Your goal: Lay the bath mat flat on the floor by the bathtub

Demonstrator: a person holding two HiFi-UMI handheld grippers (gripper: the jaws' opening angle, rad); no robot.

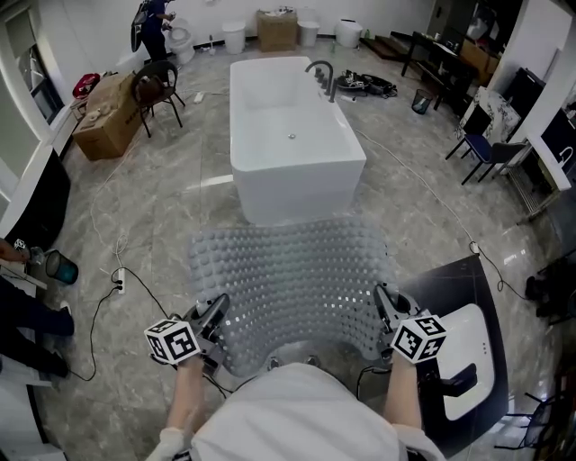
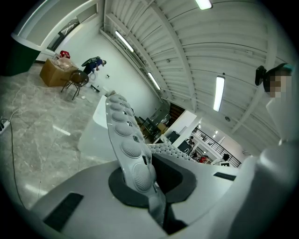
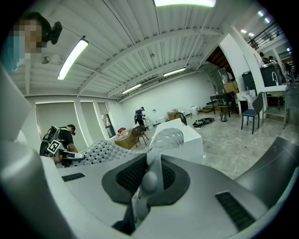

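Note:
A grey, bubble-textured bath mat [image 1: 288, 279] hangs spread out in the air before me, in front of the near end of the white bathtub [image 1: 290, 135]. My left gripper [image 1: 214, 317] is shut on the mat's near left corner. My right gripper [image 1: 382, 304] is shut on its near right corner. In the left gripper view the mat's edge [image 2: 127, 140] runs up from between the closed jaws. The right gripper view shows the mat's corner [image 3: 164, 139] pinched and curling over the jaws, with the bathtub [image 3: 184, 135] behind.
A dark floor panel with a white fixture [image 1: 468, 360] lies at my right. A cable and power strip [image 1: 119, 281] trail on the marble floor at left. A chair [image 1: 155, 90] and cardboard box [image 1: 106, 117] stand far left; a person [image 1: 155, 22] is at the back.

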